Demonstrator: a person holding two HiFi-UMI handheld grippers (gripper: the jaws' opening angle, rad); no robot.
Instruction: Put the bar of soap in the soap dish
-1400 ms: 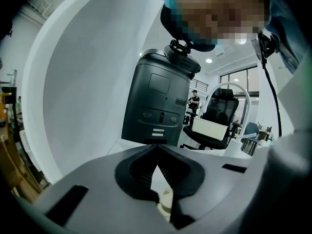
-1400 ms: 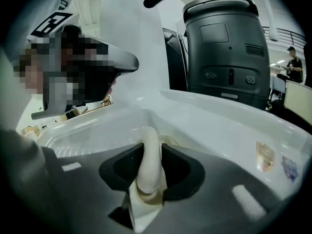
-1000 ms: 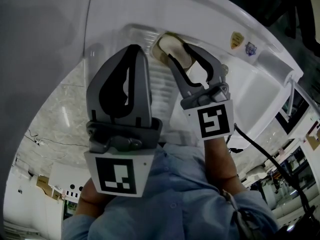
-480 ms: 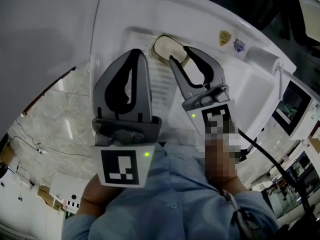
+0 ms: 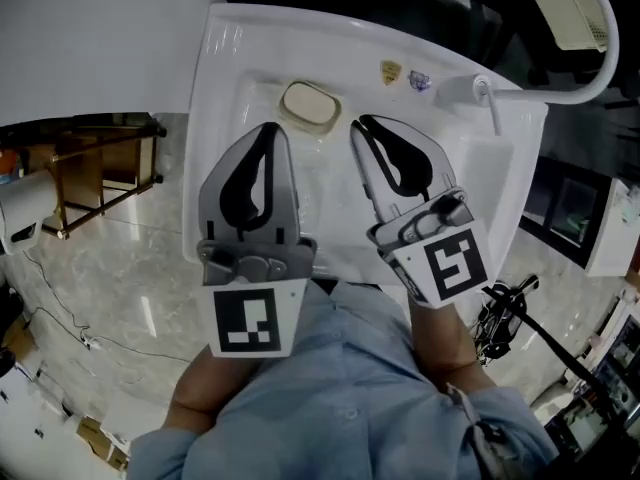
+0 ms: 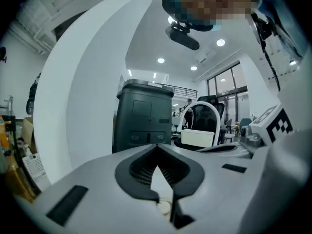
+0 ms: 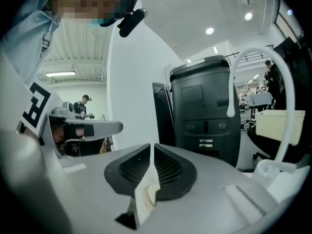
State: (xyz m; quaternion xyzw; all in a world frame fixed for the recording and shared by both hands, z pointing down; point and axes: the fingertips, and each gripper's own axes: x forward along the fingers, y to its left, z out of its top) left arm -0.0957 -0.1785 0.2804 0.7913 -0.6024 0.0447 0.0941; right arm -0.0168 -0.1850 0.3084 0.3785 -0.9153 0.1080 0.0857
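A cream bar of soap (image 5: pixel 310 103) lies in an oval beige soap dish (image 5: pixel 285 111) on the back ledge of the white sink (image 5: pixel 225 128). Both grippers hang above the sink, drawn back from the soap toward me. My left gripper (image 5: pixel 268 128) (image 6: pixel 157 147) is shut and empty. My right gripper (image 5: pixel 358 124) (image 7: pixel 154 145) has just been closing; its tips now meet with nothing between them, a little to the right of the dish. A cream patch (image 7: pixel 151 193) shows low in the slit of the right jaws.
A white faucet (image 5: pixel 480 90) stands at the sink's right rear, with a curved white tube (image 5: pixel 595 48) beyond it. Two stickers (image 5: pixel 403 74) sit on the back rim. A wooden rack (image 5: pixel 100 158) stands on the marble floor at left. A dark grey cabinet (image 7: pixel 204 106) faces both grippers.
Both grippers have lifted away from the sink. The right jaws, earlier spread around the soap in the dish, have come off it and closed empty. The soap stays in the dish.
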